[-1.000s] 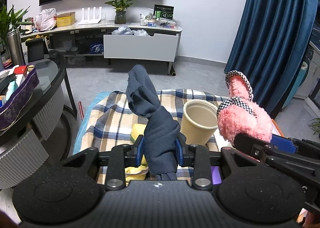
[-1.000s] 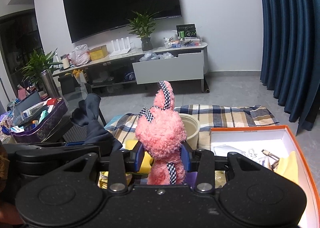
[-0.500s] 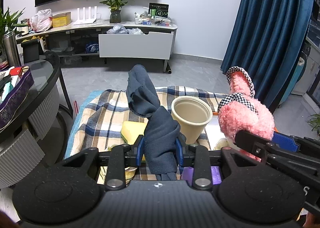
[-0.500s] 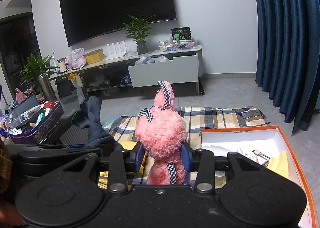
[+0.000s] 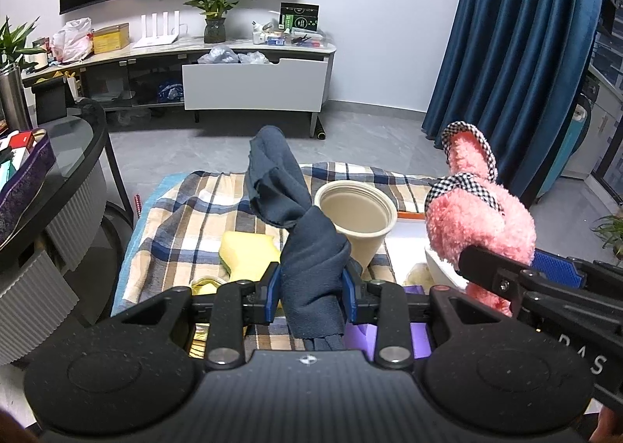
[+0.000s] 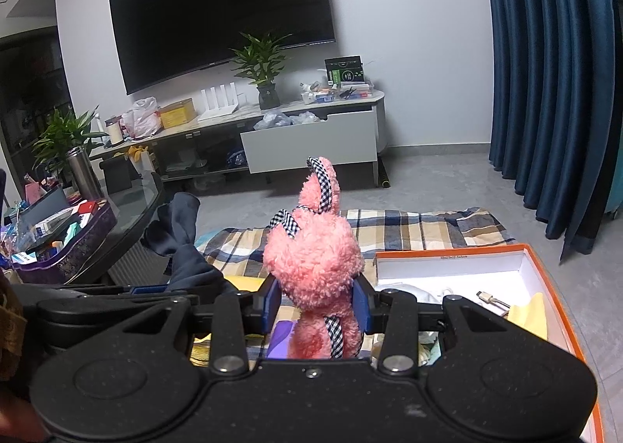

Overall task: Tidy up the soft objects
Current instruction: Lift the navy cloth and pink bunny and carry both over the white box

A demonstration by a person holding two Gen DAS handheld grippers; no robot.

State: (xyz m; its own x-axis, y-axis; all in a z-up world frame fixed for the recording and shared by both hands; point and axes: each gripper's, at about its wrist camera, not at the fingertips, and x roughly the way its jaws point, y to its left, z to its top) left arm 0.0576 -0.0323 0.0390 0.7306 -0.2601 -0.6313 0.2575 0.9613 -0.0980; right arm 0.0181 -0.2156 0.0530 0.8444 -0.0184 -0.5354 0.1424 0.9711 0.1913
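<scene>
While the left gripper (image 5: 311, 287) is pinching a dark blue cloth (image 5: 307, 248) at frame centre, its black body is hiding the cloth's lower end. Right of it, the right gripper (image 6: 316, 305) is squeezing a pink plush rabbit (image 6: 315, 260), whose feet are hidden too. A purple item (image 5: 360, 334) underneath is staying unidentifiable.

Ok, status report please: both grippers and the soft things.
Left gripper shut on dark blue knotted cloth. Right gripper shut on pink plush rabbit. Both held above plaid blanket. Nothing blocking.
</scene>
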